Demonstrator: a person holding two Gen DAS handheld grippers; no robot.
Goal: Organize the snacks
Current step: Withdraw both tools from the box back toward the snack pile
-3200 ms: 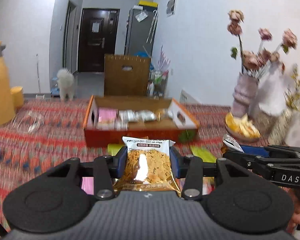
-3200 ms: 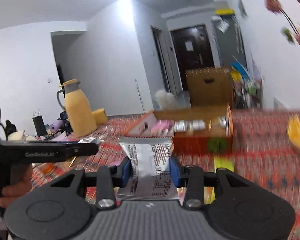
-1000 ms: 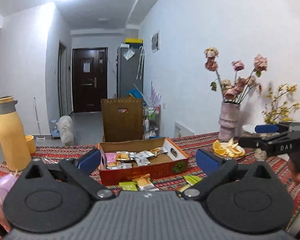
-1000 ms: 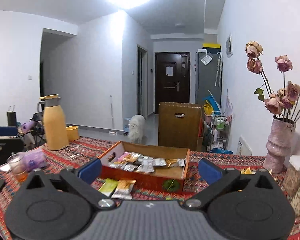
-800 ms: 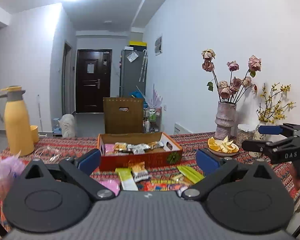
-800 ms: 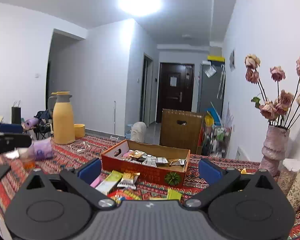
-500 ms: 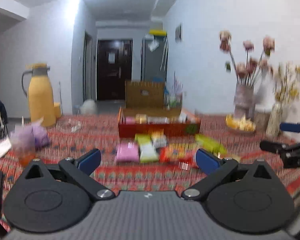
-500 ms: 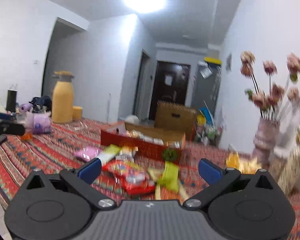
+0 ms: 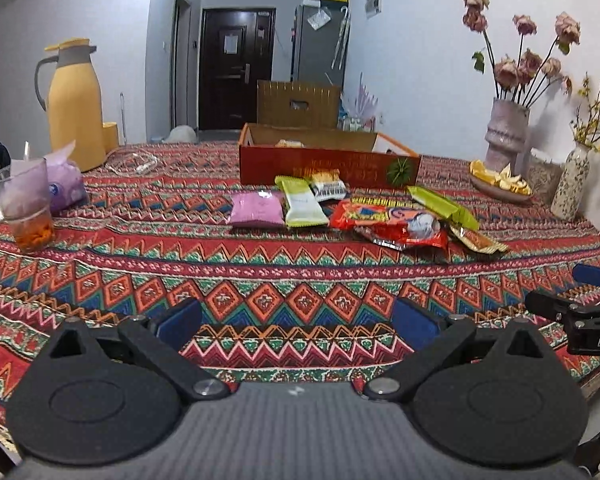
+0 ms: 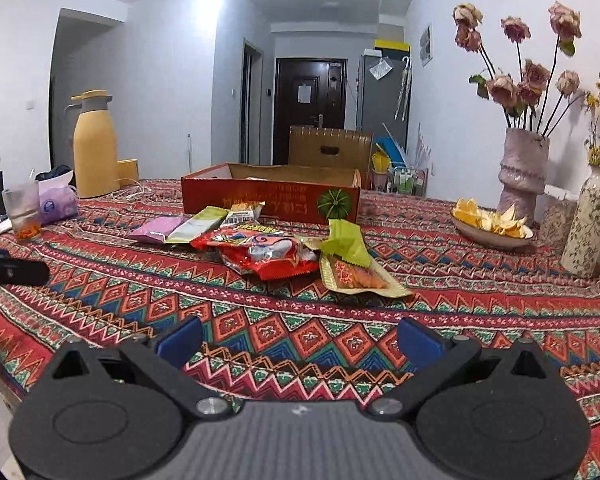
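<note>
An open red cardboard box (image 9: 324,166) (image 10: 272,199) stands mid-table with packets inside, mostly hidden by its wall. In front of it lie several loose snacks: a pink packet (image 9: 256,210) (image 10: 156,229), a pale green bar (image 9: 303,202) (image 10: 204,218), a red bag (image 9: 392,222) (image 10: 264,254), a lime-green packet (image 9: 442,206) (image 10: 346,242) and a gold packet (image 10: 356,276). My left gripper (image 9: 296,322) is open and empty, low over the near table edge. My right gripper (image 10: 300,338) is likewise open and empty. The right gripper's body (image 9: 580,316) shows at the left wrist view's right edge.
The table (image 9: 260,280) wears a patterned red cloth. A yellow thermos jug (image 9: 74,104), a plastic cup (image 9: 26,206) and a purple pouch (image 9: 66,186) stand at the left. A plate of orange peel (image 10: 492,222), a flower vase (image 10: 522,172) and a patterned vase (image 10: 588,224) stand at the right.
Both grippers let go of the packets they held 3.2 s ago and now stand open. They pulled back from the box and sank low toward the near table edge.
</note>
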